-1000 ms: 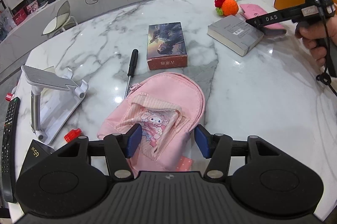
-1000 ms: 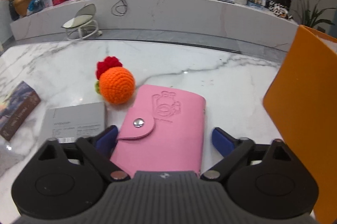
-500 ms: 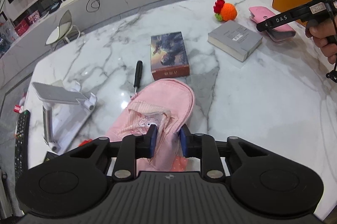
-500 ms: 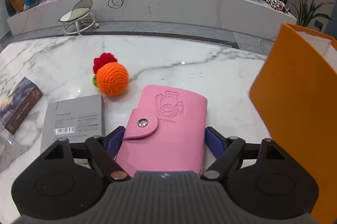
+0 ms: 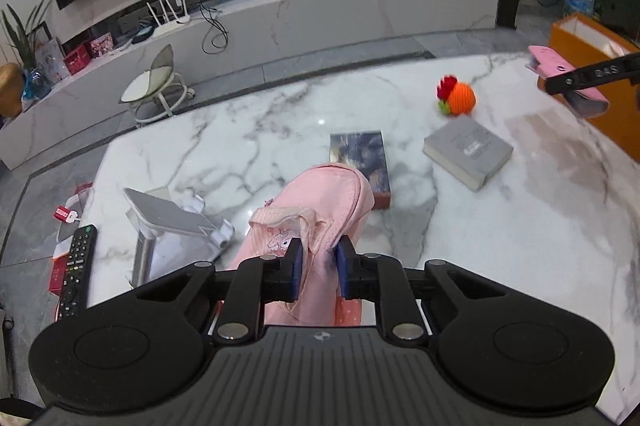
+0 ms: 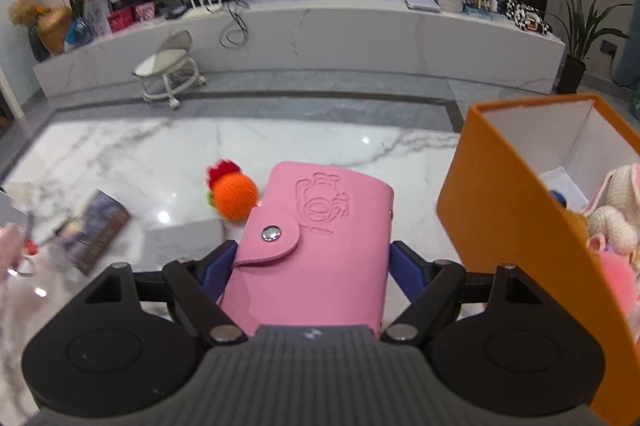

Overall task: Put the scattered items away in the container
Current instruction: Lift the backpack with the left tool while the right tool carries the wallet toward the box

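Note:
My left gripper (image 5: pixel 318 258) holds a fold of the pink cartoon pouch (image 5: pixel 320 201). Its jaws are still closing on the fabric, and the pouch hangs lifted above the marble table (image 5: pixel 520 226). In the right wrist view my right gripper (image 6: pixel 312 258) is shut on the pink snap wallet (image 6: pixel 320 226), which is held in the air beside the orange box (image 6: pixel 500 205). The left wrist view shows that wallet (image 5: pixel 548 59) at the far right in front of the orange box (image 5: pixel 588 41). Soft plush toys (image 6: pixel 616 209) lie inside the box.
An orange crochet ball (image 5: pixel 460 97) with a red top, a grey book (image 5: pixel 468 149) and a picture-printed box (image 5: pixel 360 161) lie mid-table. A white phone stand (image 5: pixel 168 218) and a black remote (image 5: pixel 76 266) sit at the left edge.
The left jaws closed on the pouch and raised it off the table. The right gripper rose with the wallet, so the orange box's open top now shows.

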{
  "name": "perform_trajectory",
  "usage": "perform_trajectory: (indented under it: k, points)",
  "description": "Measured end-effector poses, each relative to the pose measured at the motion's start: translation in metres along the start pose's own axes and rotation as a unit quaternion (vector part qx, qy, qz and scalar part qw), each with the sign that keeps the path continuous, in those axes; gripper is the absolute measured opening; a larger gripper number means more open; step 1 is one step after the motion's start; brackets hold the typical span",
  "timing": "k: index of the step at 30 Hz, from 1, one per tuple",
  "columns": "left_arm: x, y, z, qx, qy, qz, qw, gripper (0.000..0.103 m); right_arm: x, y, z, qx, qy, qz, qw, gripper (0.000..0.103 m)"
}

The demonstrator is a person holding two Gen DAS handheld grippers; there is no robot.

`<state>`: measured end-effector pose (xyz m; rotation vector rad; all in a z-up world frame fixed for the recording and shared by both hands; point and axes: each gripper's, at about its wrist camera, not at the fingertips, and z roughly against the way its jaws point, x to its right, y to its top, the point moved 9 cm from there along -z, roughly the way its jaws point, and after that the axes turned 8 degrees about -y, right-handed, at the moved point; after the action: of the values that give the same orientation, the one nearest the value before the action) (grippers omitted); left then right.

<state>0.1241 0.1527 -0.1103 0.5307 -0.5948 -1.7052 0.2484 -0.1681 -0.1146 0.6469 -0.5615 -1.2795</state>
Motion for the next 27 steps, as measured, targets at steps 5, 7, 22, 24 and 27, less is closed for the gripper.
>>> perform_trajectory:
  k: [5, 7, 22, 24, 27]
  points:
    - [-0.002, 0.013, 0.016, 0.026, 0.001, 0.023, 0.9994, 0.020, 0.008, 0.013, 0.032, 0.022, 0.017, -0.015, 0.999, 0.082]
    - [0.000, 0.016, 0.022, 0.036, 0.001, 0.032, 0.9989, 0.020, 0.013, 0.017, 0.042, 0.029, 0.021, -0.023, 0.999, 0.082]
    - [0.082, 0.080, 0.060, 0.089, -0.025, -0.011, 0.9956, 0.020, 0.064, 0.037, 0.099, 0.084, 0.015, -0.061, 0.995, 0.082]
    - [0.097, 0.094, 0.063, 0.100, -0.033, -0.017, 0.9943, 0.020, 0.073, 0.040, 0.107, 0.092, 0.014, -0.068, 0.993, 0.082]
    - [0.121, 0.115, 0.066, 0.115, -0.053, -0.022, 0.9917, 0.020, 0.090, 0.046, 0.118, 0.104, 0.013, -0.087, 0.991, 0.082]
